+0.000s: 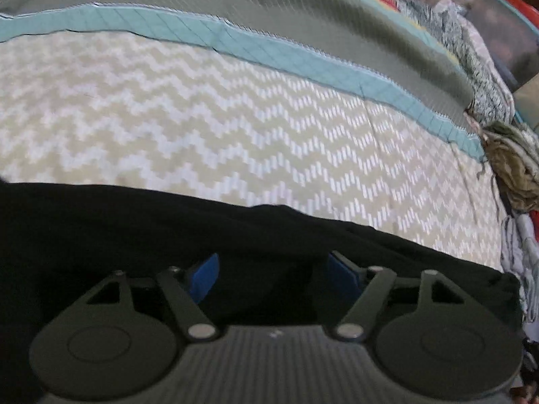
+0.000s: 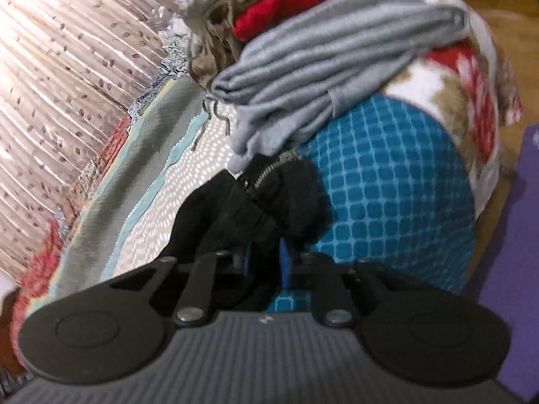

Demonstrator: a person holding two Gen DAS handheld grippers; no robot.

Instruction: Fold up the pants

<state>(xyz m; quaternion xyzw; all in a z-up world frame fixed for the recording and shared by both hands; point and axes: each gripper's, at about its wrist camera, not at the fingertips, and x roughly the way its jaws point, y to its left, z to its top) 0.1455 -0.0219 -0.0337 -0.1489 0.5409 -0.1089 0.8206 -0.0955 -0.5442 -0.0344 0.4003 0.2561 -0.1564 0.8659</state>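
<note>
The black pants (image 1: 134,229) lie across the near part of the chevron bedspread (image 1: 202,118) in the left wrist view. My left gripper (image 1: 271,277) is open, its blue pads (image 1: 203,277) wide apart over the black cloth. In the right wrist view my right gripper (image 2: 264,262) is shut on a bunched part of the black pants (image 2: 256,198), where a zipper (image 2: 266,173) shows. The cloth hides most of the right fingertips.
A teal band (image 1: 235,43) and grey-green strip cross the bedspread farther off. A pile of clothes (image 1: 512,168) sits at the right. In the right wrist view folded grey garments (image 2: 337,77) lie on a teal checked cushion (image 2: 397,195), with curtains (image 2: 60,67) at the left.
</note>
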